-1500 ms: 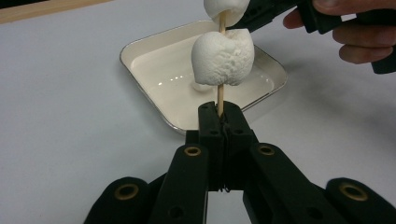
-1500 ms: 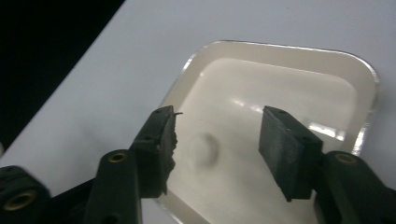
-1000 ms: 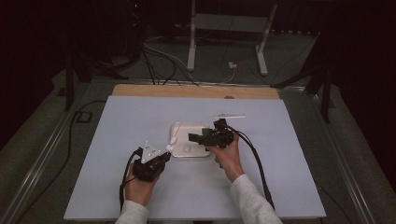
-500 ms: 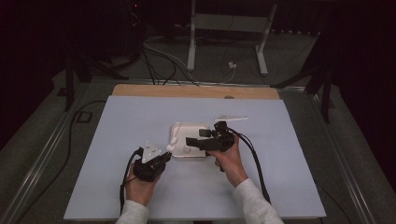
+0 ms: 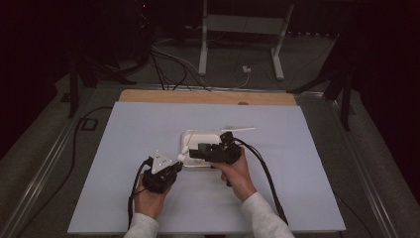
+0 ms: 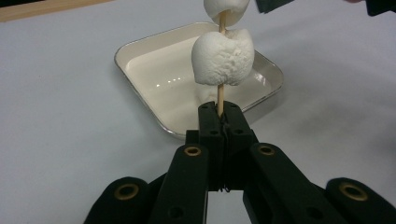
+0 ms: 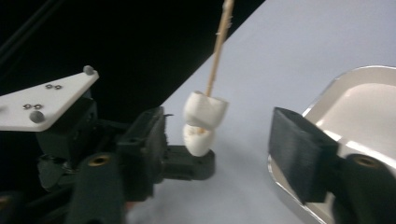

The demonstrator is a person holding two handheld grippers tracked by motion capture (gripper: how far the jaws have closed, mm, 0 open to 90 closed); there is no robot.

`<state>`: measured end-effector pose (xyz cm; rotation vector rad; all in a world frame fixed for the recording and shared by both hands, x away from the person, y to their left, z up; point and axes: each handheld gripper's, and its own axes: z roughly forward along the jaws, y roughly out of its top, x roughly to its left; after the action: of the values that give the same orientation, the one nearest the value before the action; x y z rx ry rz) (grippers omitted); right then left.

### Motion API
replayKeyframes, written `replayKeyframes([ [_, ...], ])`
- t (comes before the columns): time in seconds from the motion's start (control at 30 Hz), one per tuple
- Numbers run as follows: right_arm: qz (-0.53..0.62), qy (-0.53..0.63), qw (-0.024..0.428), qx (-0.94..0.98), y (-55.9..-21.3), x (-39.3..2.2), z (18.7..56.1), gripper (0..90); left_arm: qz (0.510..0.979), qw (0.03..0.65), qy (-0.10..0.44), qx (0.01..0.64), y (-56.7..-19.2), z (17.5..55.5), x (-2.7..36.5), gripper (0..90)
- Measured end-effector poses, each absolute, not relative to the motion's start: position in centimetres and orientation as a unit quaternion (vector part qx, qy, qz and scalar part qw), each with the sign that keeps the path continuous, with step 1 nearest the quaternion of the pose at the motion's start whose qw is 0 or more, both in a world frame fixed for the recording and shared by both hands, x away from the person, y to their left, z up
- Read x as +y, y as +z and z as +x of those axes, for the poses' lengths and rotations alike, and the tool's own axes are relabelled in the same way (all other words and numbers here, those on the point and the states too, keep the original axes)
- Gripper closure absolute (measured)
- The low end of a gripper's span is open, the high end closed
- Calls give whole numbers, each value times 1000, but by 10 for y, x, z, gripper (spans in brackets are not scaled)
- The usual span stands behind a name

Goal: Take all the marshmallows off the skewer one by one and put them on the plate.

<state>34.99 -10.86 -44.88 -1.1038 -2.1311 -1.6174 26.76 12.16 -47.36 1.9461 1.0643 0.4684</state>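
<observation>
The left claw [image 6: 219, 112] pinches a wooden skewer [image 6: 220, 95] threaded through two marshmallows [image 6: 223, 57], held above a white tray [image 6: 140, 70] on the desk [image 5: 124, 148]. The right claw [image 7: 219, 144] is spread around them.

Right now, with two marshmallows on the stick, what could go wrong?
1. The left tongs pinch only the bottom end of the thin skewer; sideways push from the right tongs, which are open around the marshmallows, could snap or tilt it.
2. The lower marshmallow sits near the left tongs' tips; pushed further, it may squash against them.
3. The tray lies close by on the table; a slip could knock it.
</observation>
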Motion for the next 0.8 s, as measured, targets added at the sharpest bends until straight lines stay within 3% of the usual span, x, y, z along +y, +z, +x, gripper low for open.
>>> replayKeyframes([
  [0.2, -381, -557, 139, -724, -453, -100, 351, 474, 778, 425, 186, 423, -473, 267, 121, 900],
  [0.53, -388, -555, 157, -718, -461, -89, 353, 516, 781, 427, 184, 417, -473, 267, 118, 900],
  [0.8, -384, -557, 163, -718, -461, -86, 353, 649, 780, 429, 182, 417, -473, 266, 118, 900],
])
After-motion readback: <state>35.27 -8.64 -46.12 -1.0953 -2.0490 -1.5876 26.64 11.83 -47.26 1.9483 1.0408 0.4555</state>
